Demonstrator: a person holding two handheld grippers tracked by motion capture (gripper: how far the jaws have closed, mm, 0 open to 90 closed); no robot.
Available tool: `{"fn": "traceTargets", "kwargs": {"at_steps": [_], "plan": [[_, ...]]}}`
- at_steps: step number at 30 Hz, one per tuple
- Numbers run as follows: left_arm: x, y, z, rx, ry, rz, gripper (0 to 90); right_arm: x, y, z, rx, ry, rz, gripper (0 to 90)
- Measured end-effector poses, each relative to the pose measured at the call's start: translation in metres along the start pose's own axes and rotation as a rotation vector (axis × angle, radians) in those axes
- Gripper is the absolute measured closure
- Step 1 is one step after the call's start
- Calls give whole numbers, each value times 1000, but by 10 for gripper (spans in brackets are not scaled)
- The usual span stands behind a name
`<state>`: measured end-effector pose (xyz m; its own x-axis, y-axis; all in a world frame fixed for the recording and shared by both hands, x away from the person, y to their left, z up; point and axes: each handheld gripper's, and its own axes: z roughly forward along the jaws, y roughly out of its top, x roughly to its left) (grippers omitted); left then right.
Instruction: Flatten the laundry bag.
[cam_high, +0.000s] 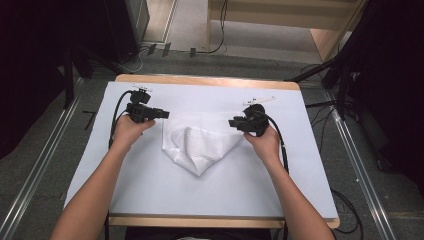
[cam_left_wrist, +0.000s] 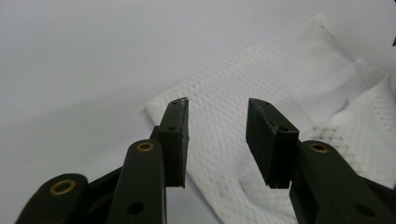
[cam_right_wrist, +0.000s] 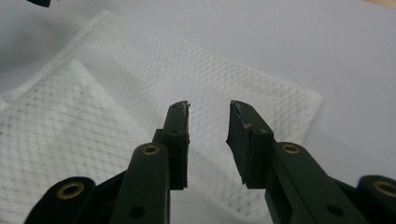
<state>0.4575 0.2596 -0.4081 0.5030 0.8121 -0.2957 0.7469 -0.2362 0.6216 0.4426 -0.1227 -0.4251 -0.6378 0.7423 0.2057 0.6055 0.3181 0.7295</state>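
A white mesh cloth (cam_high: 200, 140) lies folded in the middle of the table, tapering to a point toward the person. My left gripper (cam_high: 161, 114) hovers at the cloth's upper left corner and my right gripper (cam_high: 235, 123) at its upper right corner. In the left gripper view the cloth (cam_left_wrist: 280, 93) spreads below the jaws; the left gripper (cam_left_wrist: 217, 135) stands open with nothing pinched. In the right gripper view the cloth (cam_right_wrist: 154, 79) lies under the right gripper (cam_right_wrist: 209, 135), whose jaws are parted and empty.
A pale sheet (cam_high: 150, 180) covers the wooden table (cam_high: 210, 80). Cables trail from both grippers down along the forearms. Dark stands and rails flank the table on the floor at both sides.
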Motion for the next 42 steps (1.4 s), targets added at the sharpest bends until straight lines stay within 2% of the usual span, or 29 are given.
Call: {"fn": "traceTargets", "kwargs": {"at_steps": [8, 15, 21, 28, 31, 36, 39, 42], "plan": [[-19, -21, -10, 5, -7, 26, 587, 22, 4, -1, 20, 55, -21, 704], [-27, -42, -20, -2, -14, 24, 585, 49, 6, -1, 44, 92, -59, 697], [-34, -59, -27, -4, -30, 21, 579, 73, 8, 5, 65, 131, -113, 687], [-43, -70, -32, -6, -36, 31, 582, 91, 10, 15, 84, 162, -152, 664], [-47, -75, -32, 5, -39, 50, 583, 97, 12, 20, 83, 169, -163, 632], [-52, -81, -28, 19, -40, 56, 584, 103, 18, 29, 67, 163, -178, 500], [-54, -84, -25, 19, -44, 62, 589, 105, 22, 38, 82, 175, -156, 450], [-54, -87, -21, 21, -53, 53, 611, 109, 23, 50, 104, 171, -176, 410]]}}
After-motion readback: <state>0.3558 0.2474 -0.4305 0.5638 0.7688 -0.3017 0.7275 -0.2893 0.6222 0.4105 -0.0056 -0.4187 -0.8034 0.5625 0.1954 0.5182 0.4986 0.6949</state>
